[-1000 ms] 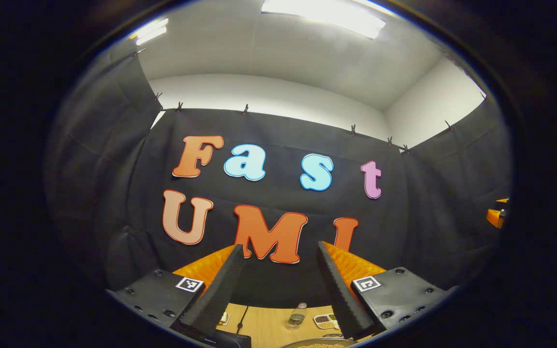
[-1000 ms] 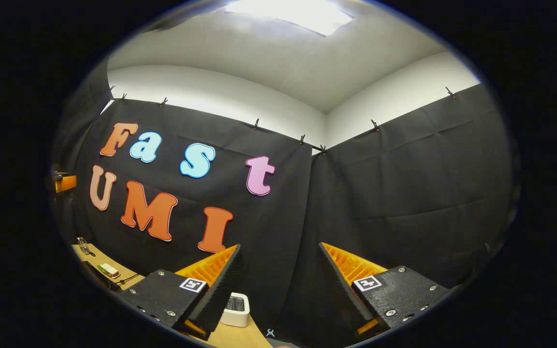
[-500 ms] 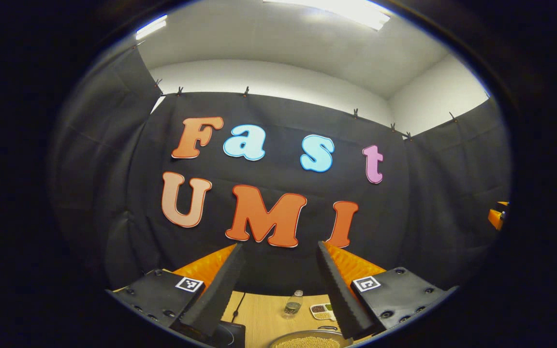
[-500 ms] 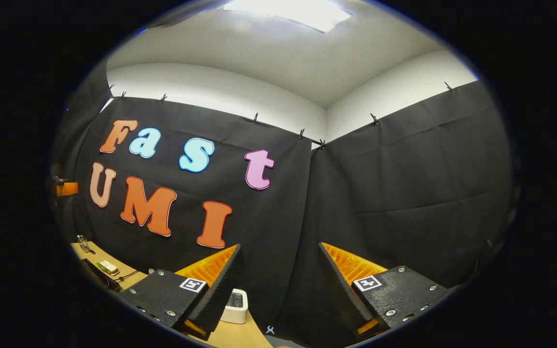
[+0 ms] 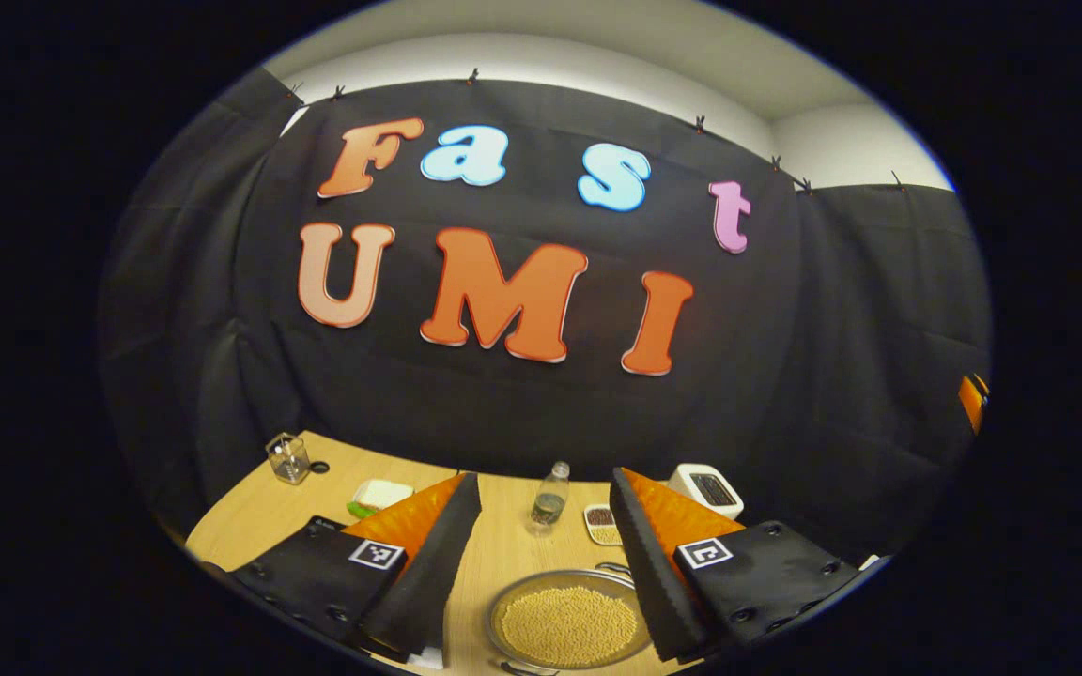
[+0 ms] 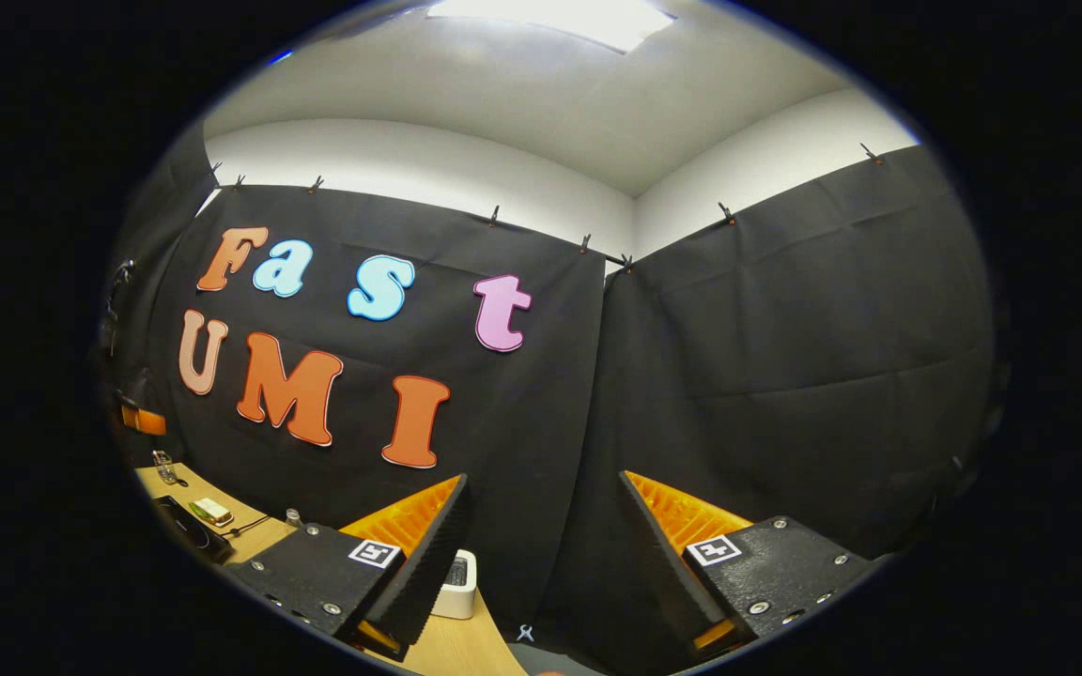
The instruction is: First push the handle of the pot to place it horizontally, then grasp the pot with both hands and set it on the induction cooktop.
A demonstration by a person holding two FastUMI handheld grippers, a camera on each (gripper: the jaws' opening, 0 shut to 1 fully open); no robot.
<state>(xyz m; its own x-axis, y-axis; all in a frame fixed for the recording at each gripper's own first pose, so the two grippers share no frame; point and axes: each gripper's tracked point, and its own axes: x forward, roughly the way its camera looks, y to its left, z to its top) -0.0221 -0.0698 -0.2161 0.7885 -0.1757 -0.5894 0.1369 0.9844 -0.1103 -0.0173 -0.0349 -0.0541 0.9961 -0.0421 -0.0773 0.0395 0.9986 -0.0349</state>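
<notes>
the wooden table (image 5: 259, 512) runs across the lower part of the left gripper view and shows as a strip at the lower left of the right gripper view.

the pot (image 5: 567, 624) sits at the bottom centre of the left gripper view, a shallow round metal vessel filled near the rim with small yellow grains. a small loop handle (image 5: 612, 568) shows at its far rim, and another seems to peek from the near rim at the frame's bottom edge. judged from this, it is stiff, smooth and fairly heavy with its fill, so it should slip under a light pinch and spill if tipped. the side handles look like the best hold, kept level.

the left gripper (image 5: 541, 559) hangs above the pot, fingers spread wide, holding nothing. the right gripper (image 6: 546, 563) at the bottom of its own view is also spread and empty, aimed at the booth wall.

behind the pot stand a white box (image 5: 705, 488), a small bottle (image 5: 548, 498), a divided dish (image 5: 602, 524) and, at the left, a glass cup (image 5: 288, 458).
</notes>
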